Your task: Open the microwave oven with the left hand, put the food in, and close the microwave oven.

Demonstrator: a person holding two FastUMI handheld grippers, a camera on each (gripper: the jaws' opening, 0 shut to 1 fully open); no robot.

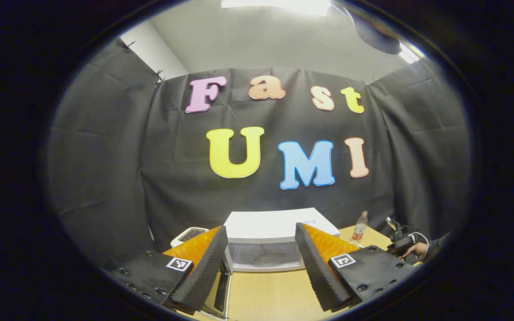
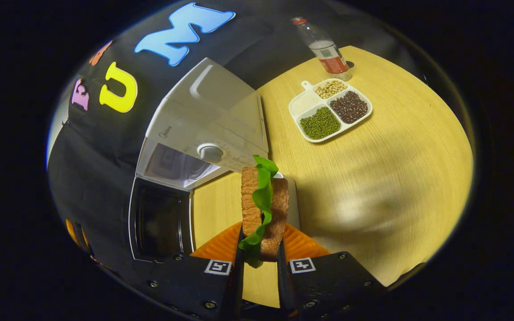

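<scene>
The white microwave (image 1: pixel 279 225) stands on the table straight ahead of my left gripper (image 1: pixel 261 272), which is open with nothing between its fingers. The microwave's door (image 1: pixel 221 290) hangs swung out to the left, and the glass turntable (image 1: pixel 263 258) shows inside. In the right gripper view my right gripper (image 2: pixel 260 245) is shut on a sandwich (image 2: pixel 275 209) of toasted bread with green lettuce, held above the table to the right of the microwave (image 2: pixel 203 129) and its open door (image 2: pixel 159 220). Far right in the left gripper view, a hand holds the other gripper (image 1: pixel 402 243).
A white divided tray (image 2: pixel 304 103) of beans lies on the wooden table (image 2: pixel 373 178), with a plastic bottle (image 2: pixel 324 49) behind it. The bottle (image 1: pixel 359 227) stands right of the microwave. A small white device (image 1: pixel 188 234) sits to the microwave's left.
</scene>
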